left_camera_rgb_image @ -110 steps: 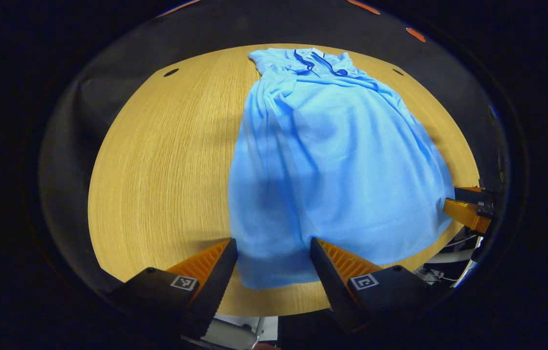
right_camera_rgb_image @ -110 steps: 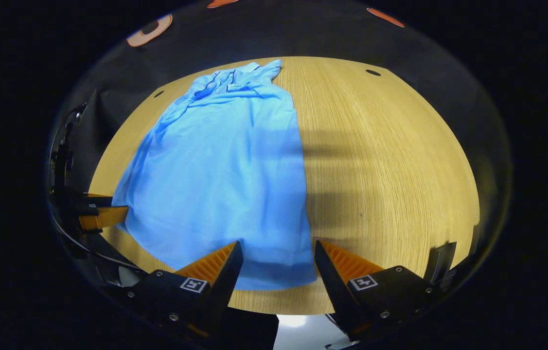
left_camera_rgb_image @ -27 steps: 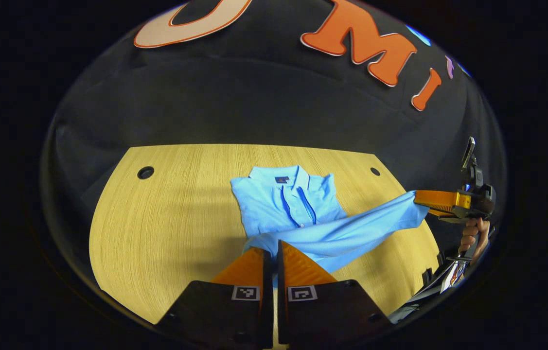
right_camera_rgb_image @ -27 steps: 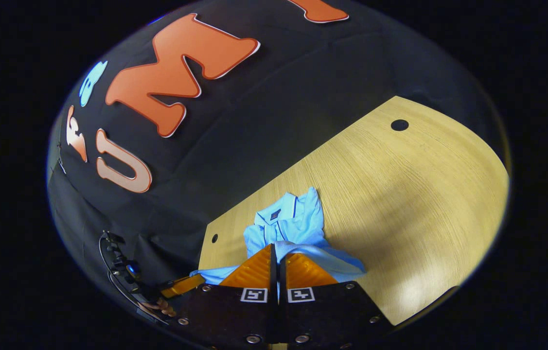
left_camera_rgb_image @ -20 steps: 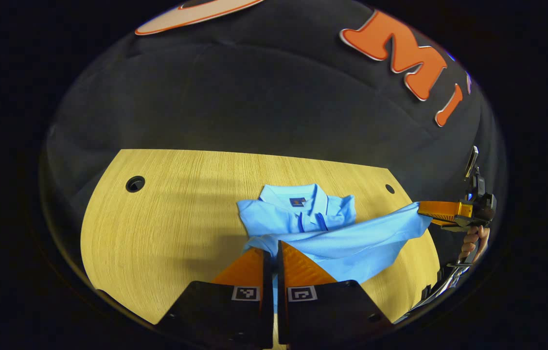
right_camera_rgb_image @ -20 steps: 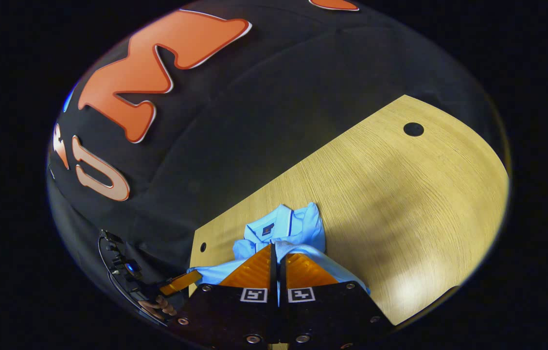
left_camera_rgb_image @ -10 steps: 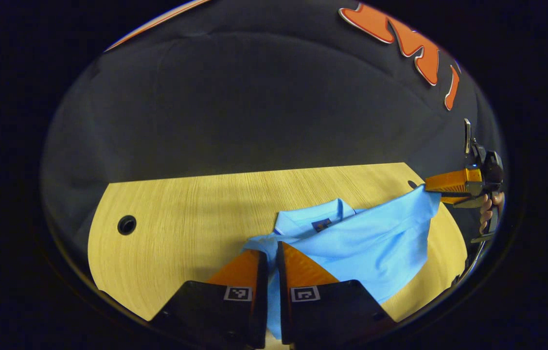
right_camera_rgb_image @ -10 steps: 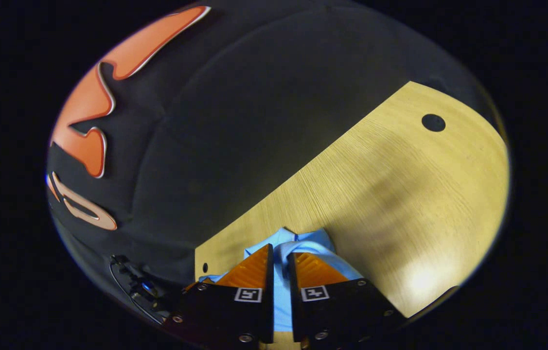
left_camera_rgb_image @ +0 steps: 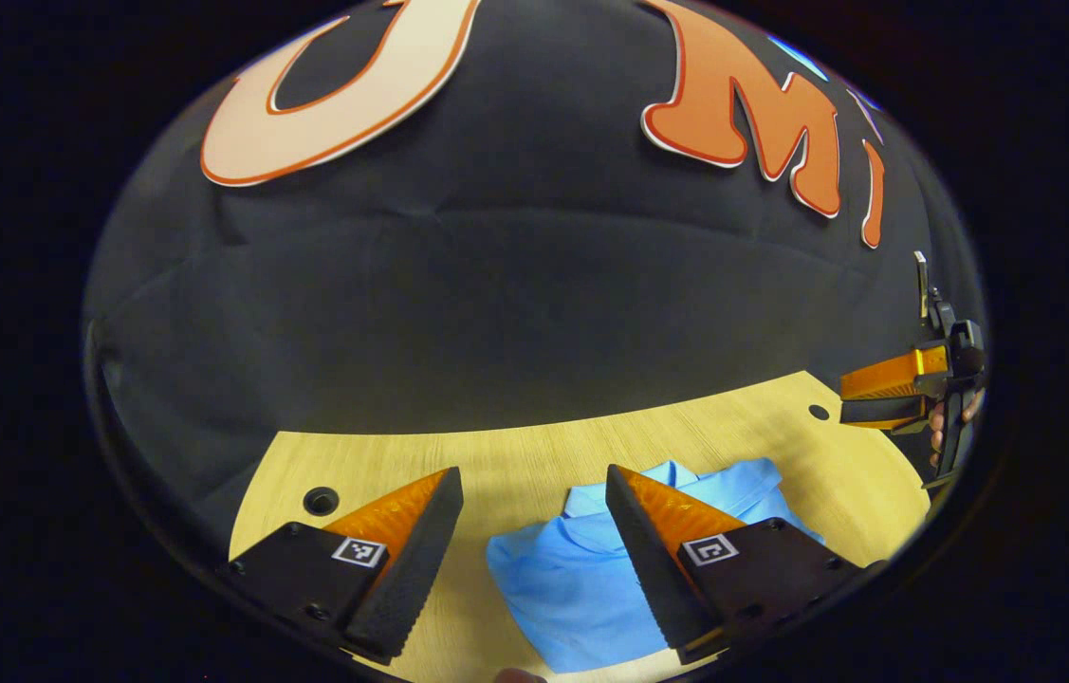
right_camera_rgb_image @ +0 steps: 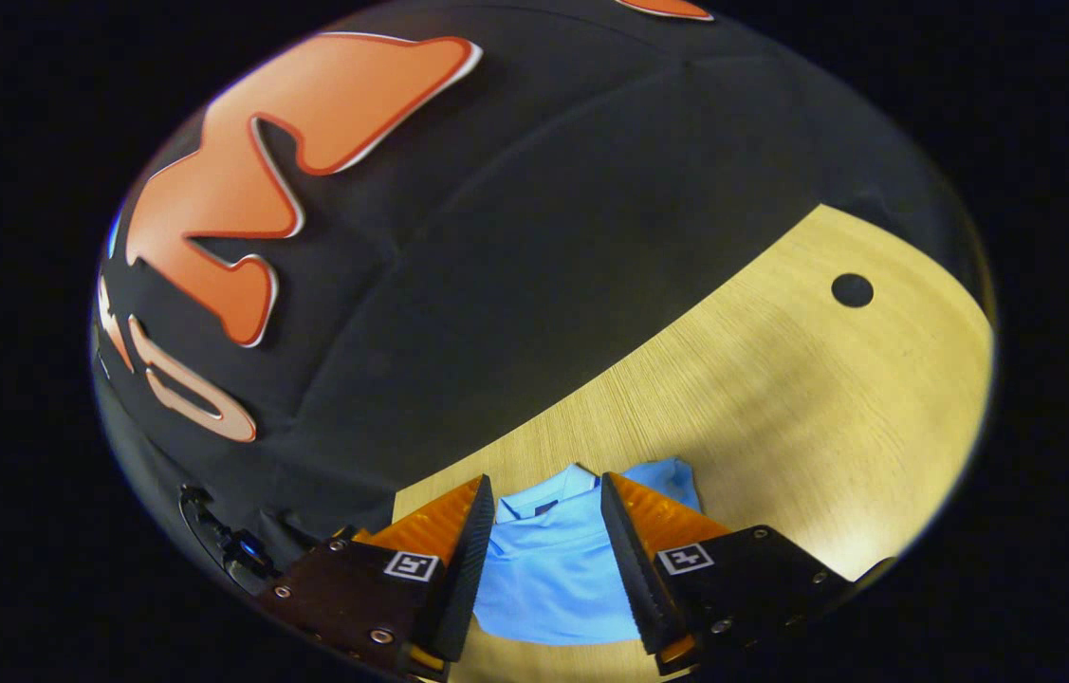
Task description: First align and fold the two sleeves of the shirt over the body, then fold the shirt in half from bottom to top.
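The light blue polo shirt [left_camera_rgb_image: 572,588] lies folded on the wooden table [left_camera_rgb_image: 515,460], its lower half laid over the upper half and the collar peeking out at the far edge. In the left gripper view my left gripper [left_camera_rgb_image: 530,476] stands open above the shirt's left part, nothing between its fingers. At the right edge of that view the right gripper [left_camera_rgb_image: 878,394] hovers, a hand holding it, jaws apart. In the right gripper view the shirt [right_camera_rgb_image: 543,569] lies between and below the open right gripper [right_camera_rgb_image: 545,481], the collar just past the fingertips.
The table [right_camera_rgb_image: 781,398] has round cable holes [left_camera_rgb_image: 321,500] [right_camera_rgb_image: 852,289] near its far corners. The booth's black cloth wall rises straight behind the table's far edge. Bare wood lies to either side of the folded shirt.
Both grippers have opened and let go of the shirt's hem, which now rests near the collar. Both have lifted and tilted up from the cloth.
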A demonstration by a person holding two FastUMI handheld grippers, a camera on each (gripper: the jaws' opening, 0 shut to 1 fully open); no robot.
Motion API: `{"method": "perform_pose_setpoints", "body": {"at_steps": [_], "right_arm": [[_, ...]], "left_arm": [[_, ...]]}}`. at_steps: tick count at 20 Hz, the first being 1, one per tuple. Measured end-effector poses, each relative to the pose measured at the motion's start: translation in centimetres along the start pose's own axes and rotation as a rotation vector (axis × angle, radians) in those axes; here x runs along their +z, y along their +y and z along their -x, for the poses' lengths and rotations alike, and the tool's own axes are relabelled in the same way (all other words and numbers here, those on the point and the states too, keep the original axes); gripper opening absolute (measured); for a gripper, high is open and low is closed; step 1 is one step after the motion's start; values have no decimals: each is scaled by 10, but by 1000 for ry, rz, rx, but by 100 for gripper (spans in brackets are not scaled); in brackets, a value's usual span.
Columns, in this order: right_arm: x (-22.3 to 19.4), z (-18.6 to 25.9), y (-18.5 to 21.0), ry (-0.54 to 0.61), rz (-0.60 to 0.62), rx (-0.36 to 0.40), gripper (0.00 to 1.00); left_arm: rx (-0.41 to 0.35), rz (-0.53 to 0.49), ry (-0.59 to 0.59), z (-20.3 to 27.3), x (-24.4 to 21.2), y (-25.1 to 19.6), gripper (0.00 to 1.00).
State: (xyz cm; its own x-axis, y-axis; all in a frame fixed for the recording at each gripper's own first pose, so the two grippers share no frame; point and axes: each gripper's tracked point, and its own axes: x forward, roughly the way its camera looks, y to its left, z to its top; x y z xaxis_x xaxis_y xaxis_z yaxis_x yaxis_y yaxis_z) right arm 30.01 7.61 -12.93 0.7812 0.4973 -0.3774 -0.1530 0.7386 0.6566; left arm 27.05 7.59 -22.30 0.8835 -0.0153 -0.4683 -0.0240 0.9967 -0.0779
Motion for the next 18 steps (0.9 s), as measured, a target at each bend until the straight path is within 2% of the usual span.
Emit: {"method": "perform_pose_setpoints", "body": {"at_steps": [1,2,3,5,11,18], "right_arm": [[-1,12,2,-12,49,-2,75],[-1,24,2,-21,104,-13,67],[-1,38,1,-39,155,-25,87],[-1,67,1,-77,242,-48,95],[-12,153,17,-185,454,-62,97],[-30,245,26,-283,570,-40,98]], "left_arm": [[5,12,-13,13,3,0,98],[14,15,-26,26,3,0,98],[23,10,-39,39,4,-2,98],[30,2,-70,68,10,-16,98],[26,16,-171,162,26,-67,97],[41,-16,-318,271,38,-127,97]]}}
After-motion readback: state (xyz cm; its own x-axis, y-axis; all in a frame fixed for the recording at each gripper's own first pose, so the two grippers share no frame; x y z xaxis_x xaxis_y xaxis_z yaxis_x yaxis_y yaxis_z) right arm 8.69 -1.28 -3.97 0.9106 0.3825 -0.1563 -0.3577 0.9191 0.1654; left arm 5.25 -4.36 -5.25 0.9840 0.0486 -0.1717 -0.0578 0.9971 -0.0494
